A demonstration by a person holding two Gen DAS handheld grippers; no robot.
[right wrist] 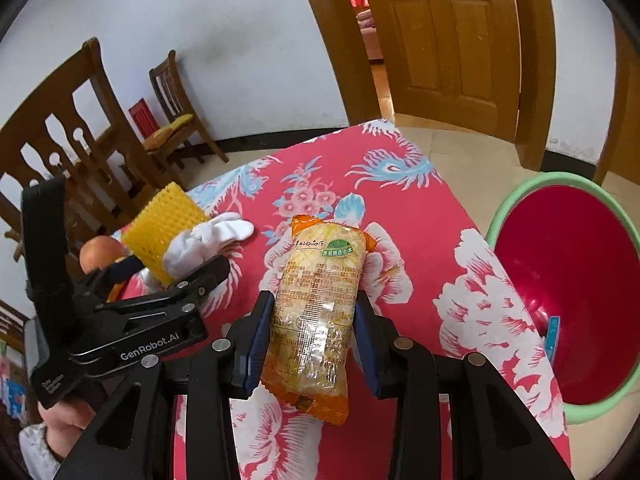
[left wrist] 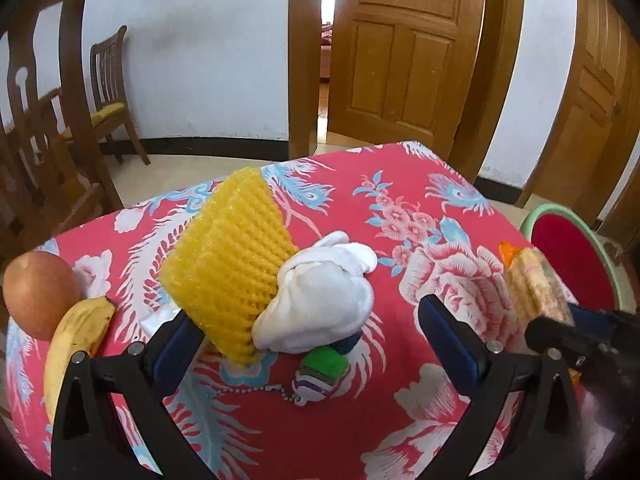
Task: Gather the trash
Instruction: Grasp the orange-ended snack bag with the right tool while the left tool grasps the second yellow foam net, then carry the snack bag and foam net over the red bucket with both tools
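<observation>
My right gripper [right wrist: 314,300] is shut on a clear snack packet with orange ends [right wrist: 316,300], and both blue pads press on its sides above the red flowered tablecloth [right wrist: 400,208]. The left wrist view shows this packet [left wrist: 534,284] at the right edge, in front of the right gripper [left wrist: 560,330]. My left gripper [left wrist: 308,312] stands wide open around a yellow foam net [left wrist: 228,264] and a white crumpled wad [left wrist: 320,304] lying on the cloth. The net rests against its left finger, and the right finger [left wrist: 452,336] touches nothing. A red bin with a green rim [right wrist: 516,200] stands beside the table at the right.
A round orange-brown fruit [left wrist: 40,292] and a banana [left wrist: 76,344] lie at the table's left edge. A green and white keychain [left wrist: 320,376] sits under the wad. Something blue [right wrist: 554,336] lies inside the bin. Wooden chairs [left wrist: 108,92] and an open door [left wrist: 400,48] stand beyond.
</observation>
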